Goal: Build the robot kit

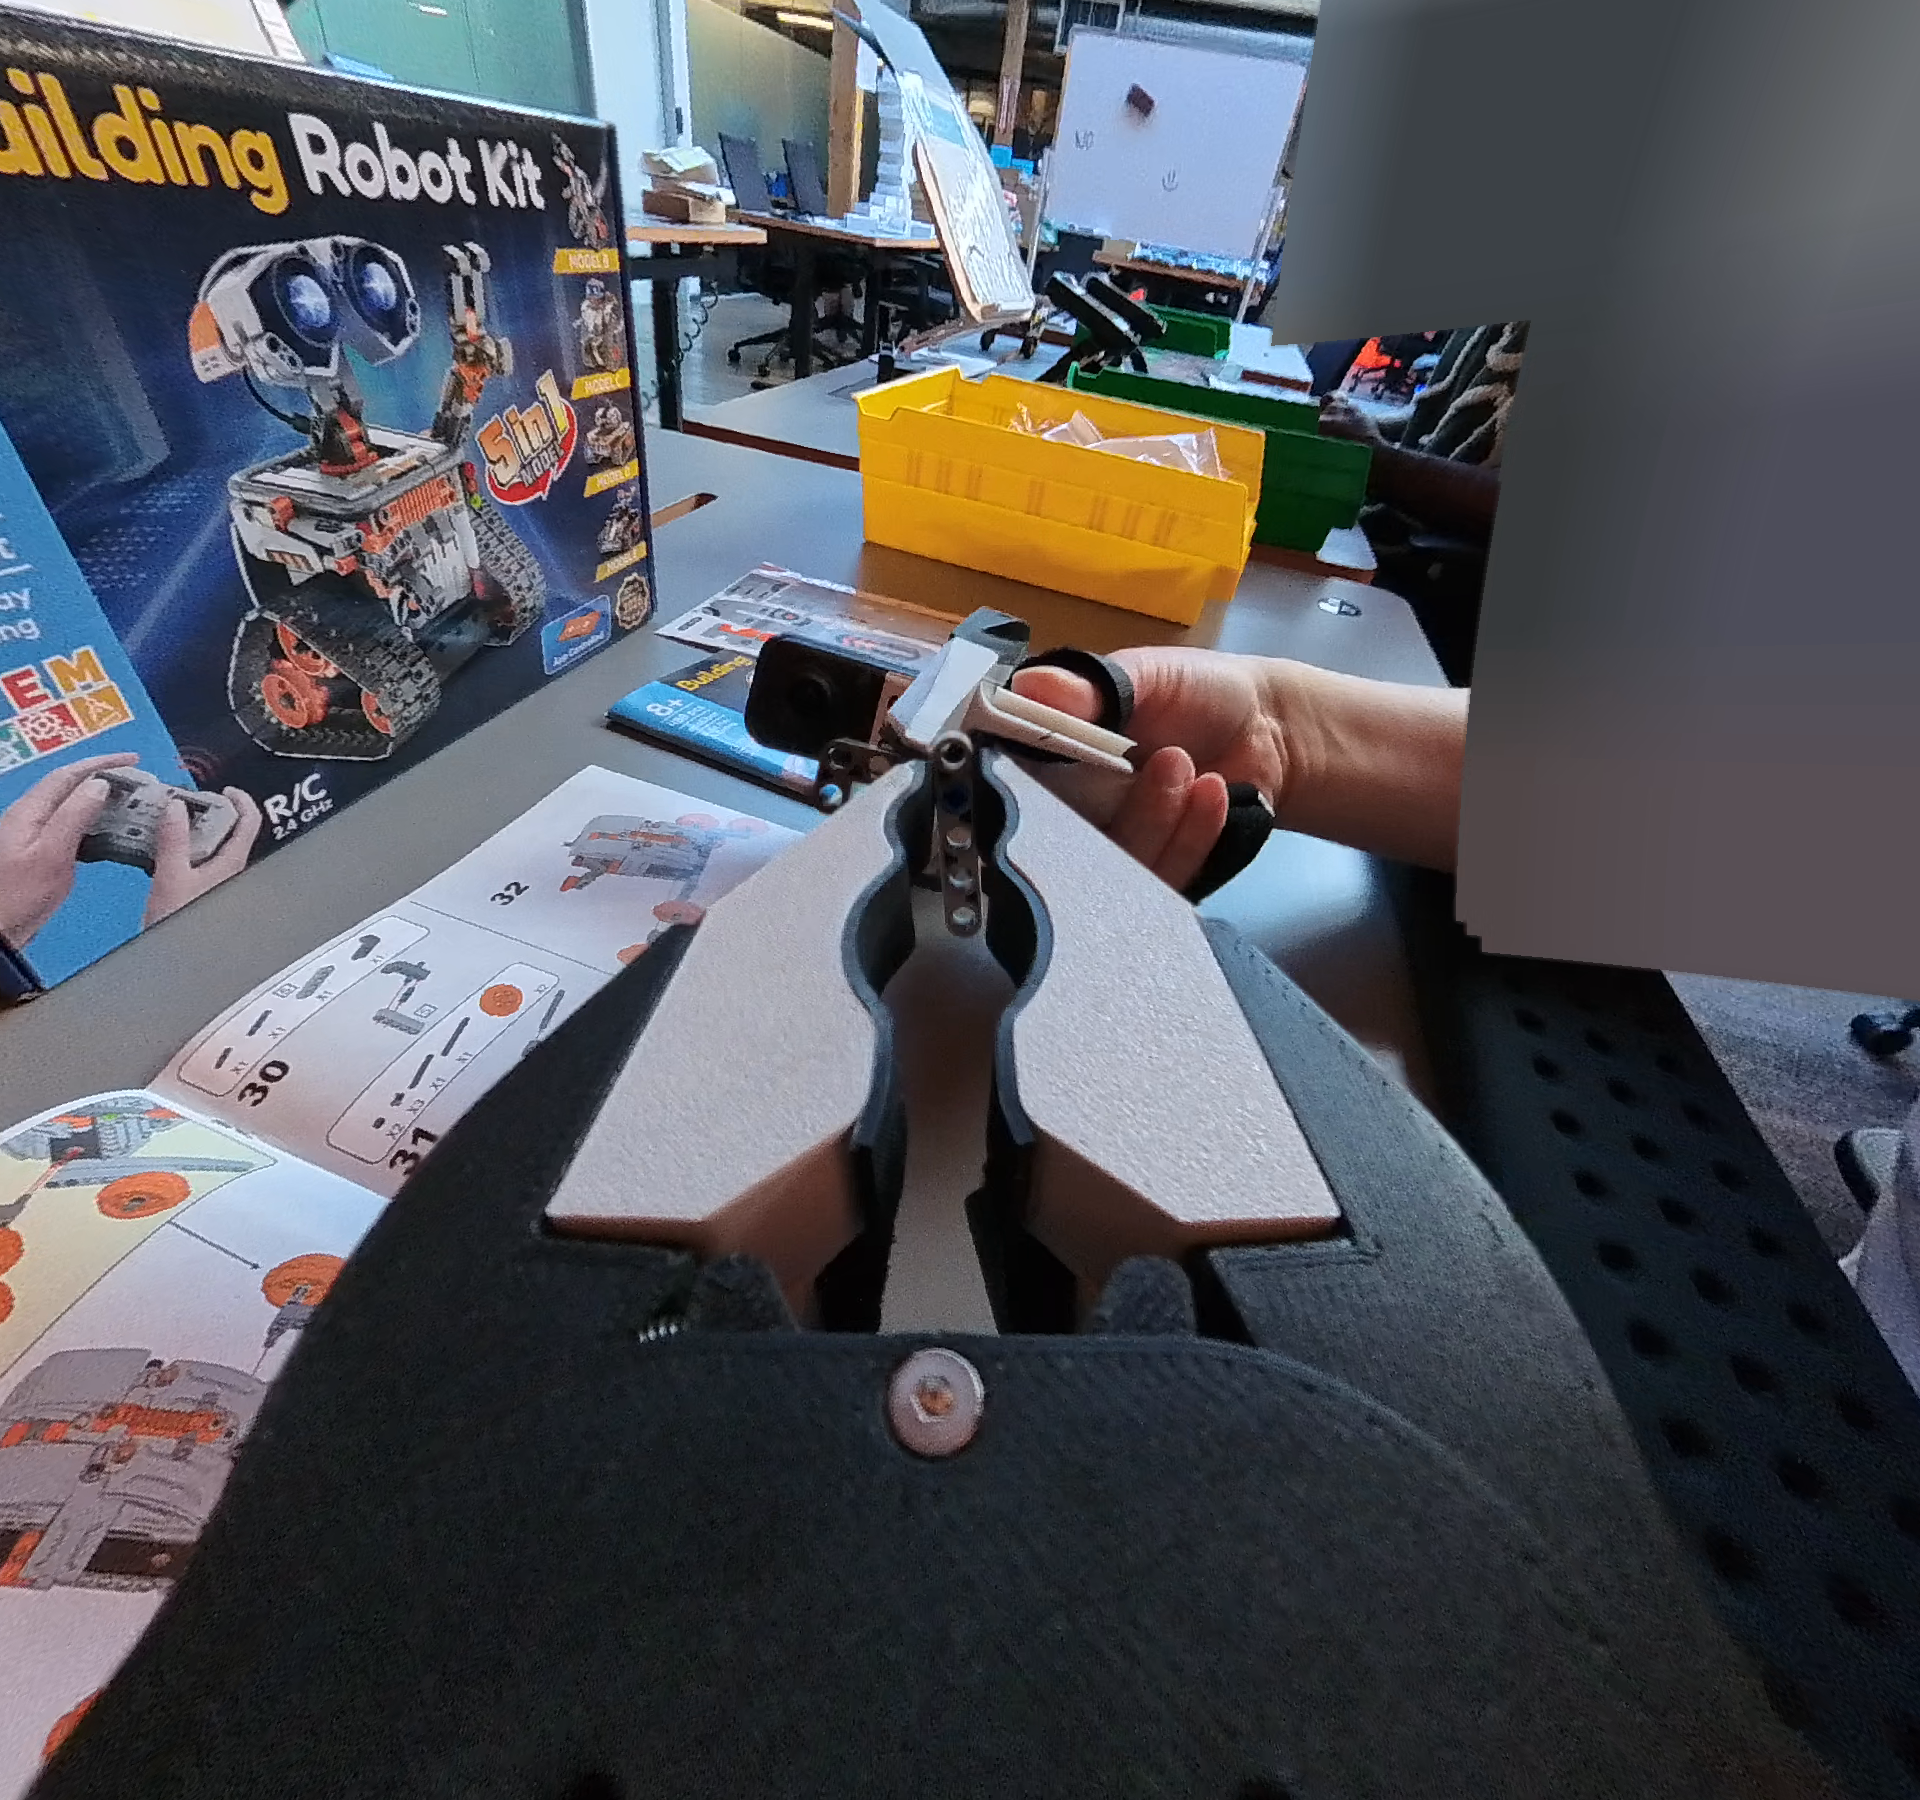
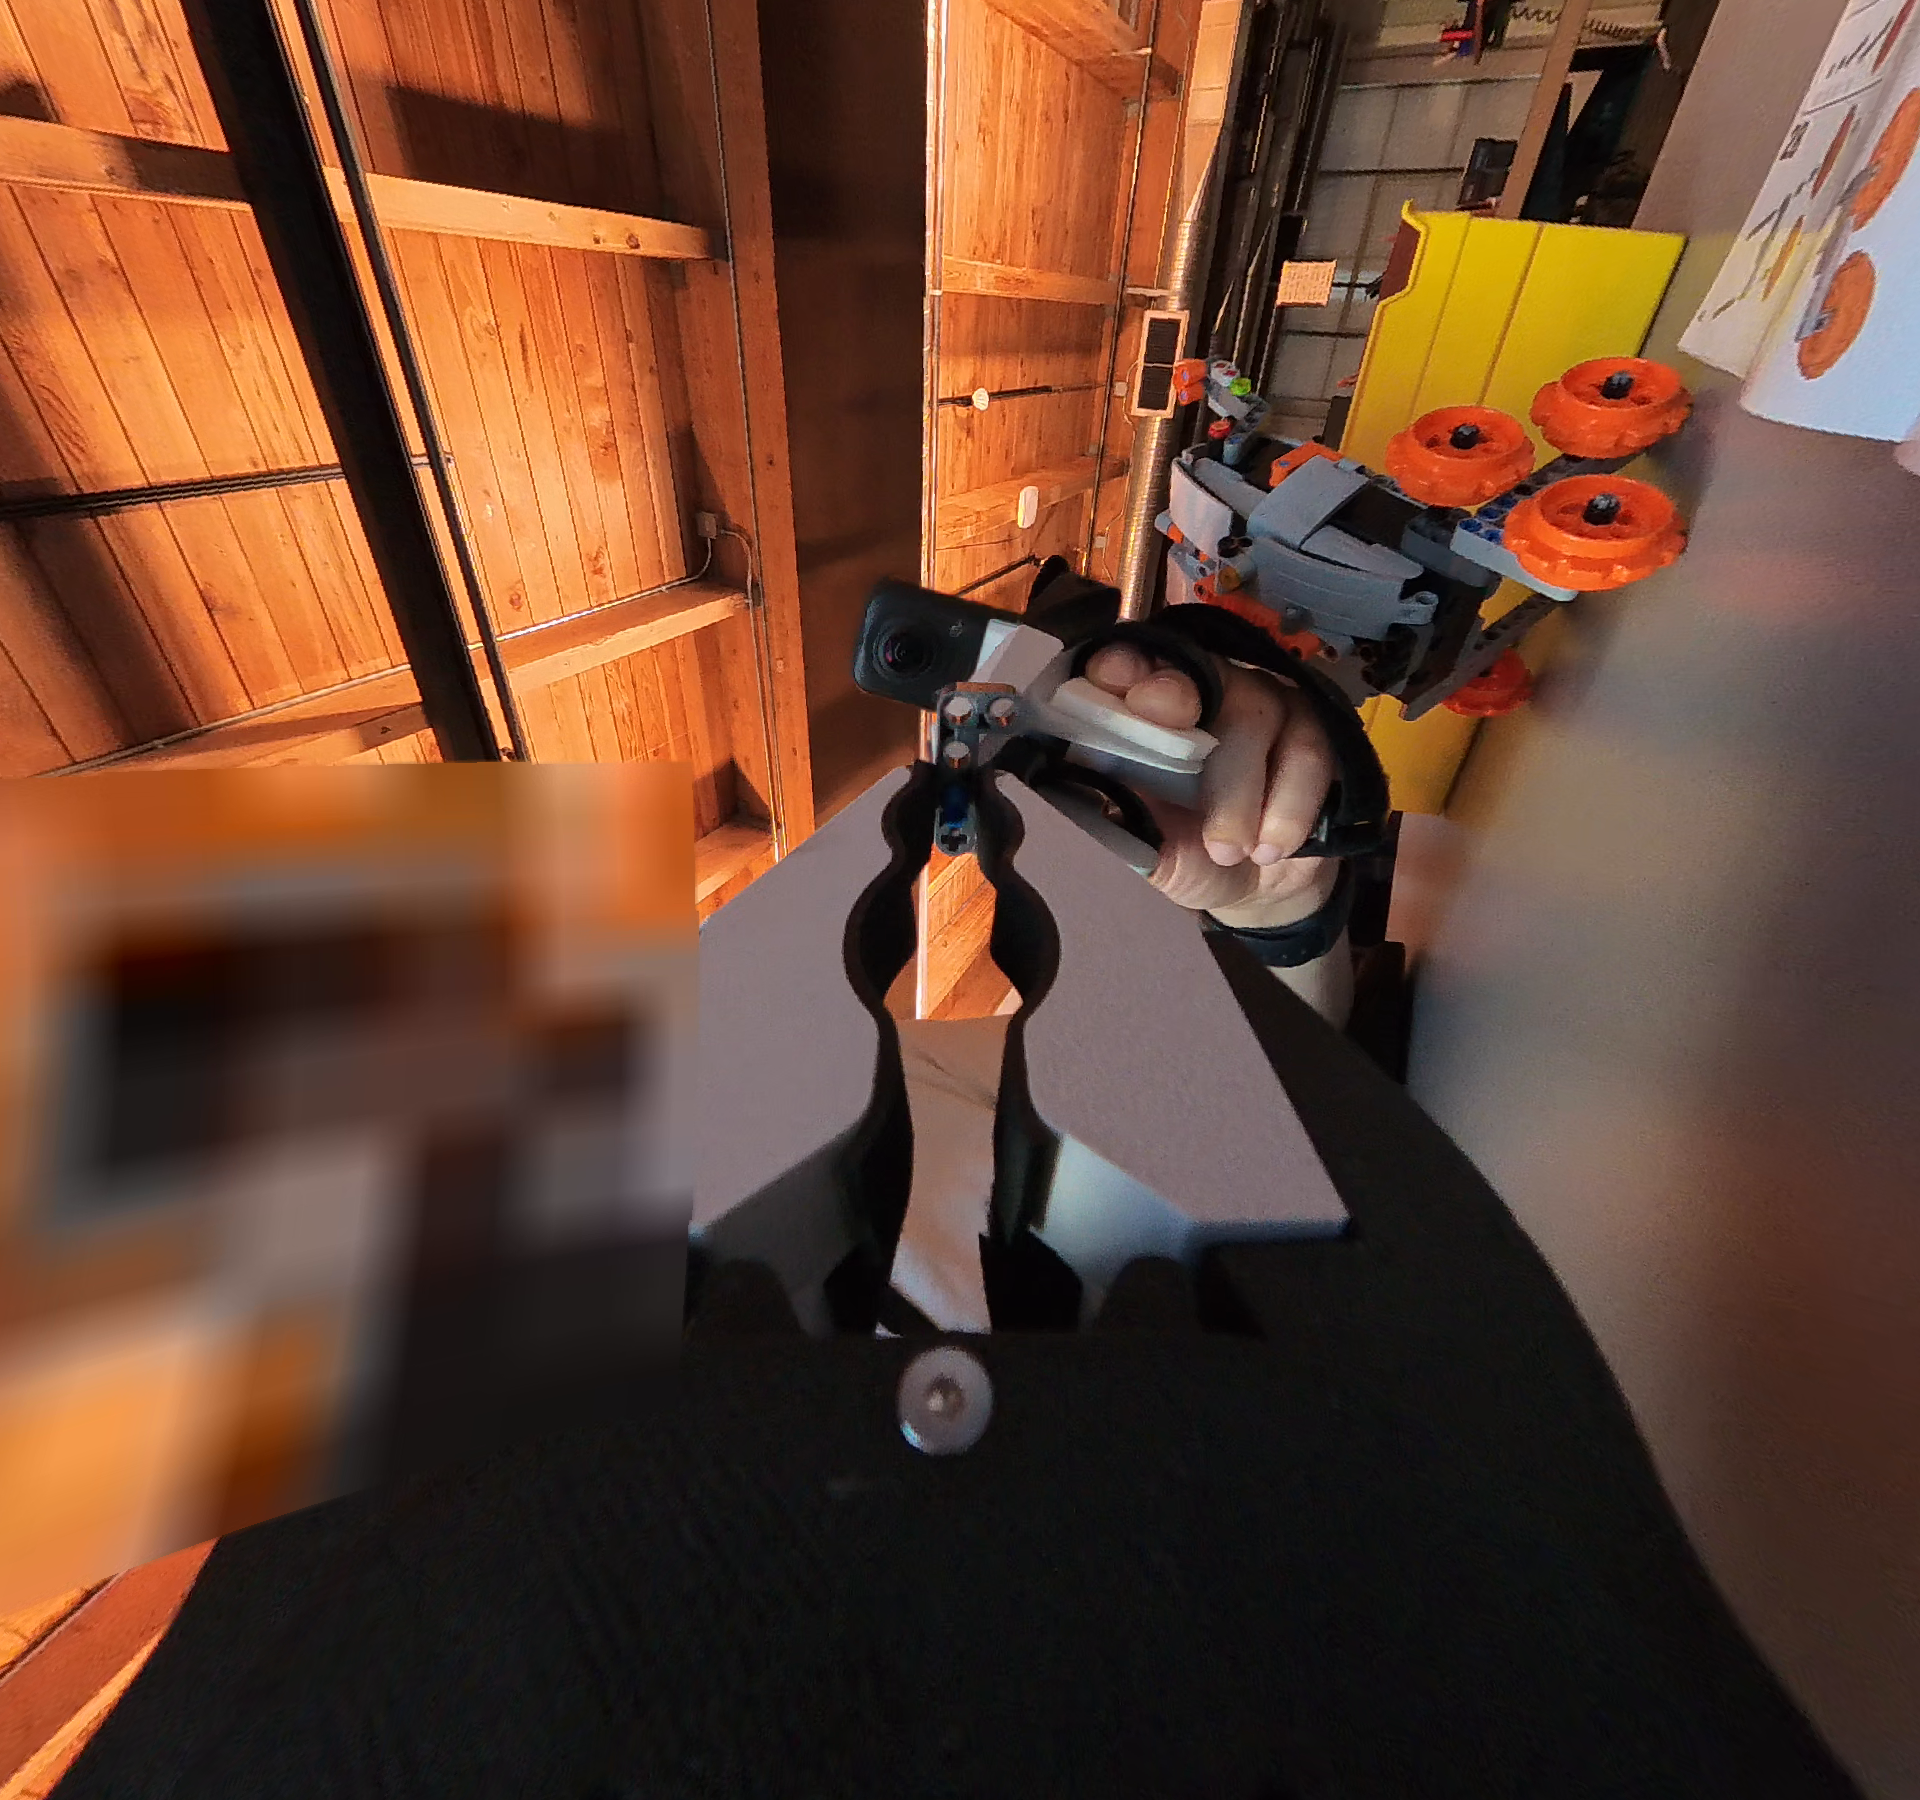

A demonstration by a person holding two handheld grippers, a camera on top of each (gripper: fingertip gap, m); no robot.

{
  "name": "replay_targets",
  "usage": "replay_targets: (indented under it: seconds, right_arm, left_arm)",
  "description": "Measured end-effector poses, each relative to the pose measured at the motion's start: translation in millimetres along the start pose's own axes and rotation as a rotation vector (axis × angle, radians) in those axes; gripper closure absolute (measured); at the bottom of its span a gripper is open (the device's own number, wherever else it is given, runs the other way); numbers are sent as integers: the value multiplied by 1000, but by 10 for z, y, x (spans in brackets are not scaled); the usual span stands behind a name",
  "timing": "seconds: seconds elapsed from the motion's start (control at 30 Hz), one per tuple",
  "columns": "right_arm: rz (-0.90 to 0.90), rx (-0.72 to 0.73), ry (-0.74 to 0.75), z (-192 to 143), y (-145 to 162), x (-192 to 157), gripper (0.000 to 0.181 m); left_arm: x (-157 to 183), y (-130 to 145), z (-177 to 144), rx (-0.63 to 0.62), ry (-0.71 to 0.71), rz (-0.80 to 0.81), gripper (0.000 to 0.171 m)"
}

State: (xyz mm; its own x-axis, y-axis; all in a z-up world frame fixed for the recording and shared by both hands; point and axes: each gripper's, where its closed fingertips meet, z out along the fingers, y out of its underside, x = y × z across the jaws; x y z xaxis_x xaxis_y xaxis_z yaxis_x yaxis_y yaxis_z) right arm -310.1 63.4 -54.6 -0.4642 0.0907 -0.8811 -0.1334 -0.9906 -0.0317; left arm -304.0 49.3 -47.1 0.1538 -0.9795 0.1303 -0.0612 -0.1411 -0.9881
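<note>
My left gripper (image 1: 951, 794) is shut on a thin grey beam with holes (image 1: 958, 867), held upright above the table. A small dark angled piece with a blue pin (image 1: 857, 763) sits at the beam's top. My right gripper (image 2: 954, 810) is shut on a small grey piece with a blue pin (image 2: 952, 800); a grey plate with round studs (image 2: 975, 709) is joined above it. The two grippers meet tip to tip. The right gripper's camera (image 1: 805, 701) and a hand (image 1: 1174, 763) face the left wrist view. The left gripper's camera (image 2: 909, 649) faces the right wrist view.
A robot kit box (image 1: 312, 420) stands at the left, with an open instruction booklet (image 1: 343, 1002) in front of it. A yellow bin (image 1: 1049, 503) and green bins (image 1: 1309, 472) stand behind. A part-built grey robot with orange wheels (image 2: 1455, 535) sits on the grey table (image 2: 1662, 919). My two grippers' fingertips are within a few centimetres of each other.
</note>
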Motion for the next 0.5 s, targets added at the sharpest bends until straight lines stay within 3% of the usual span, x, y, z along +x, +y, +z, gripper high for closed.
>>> replay_targets:
  seconds: [0.5]
  right_arm:
    - [13,27,29,-11,-20,73,175]
  left_arm:
    - [-31,71,-4,-55,-31,59,166]
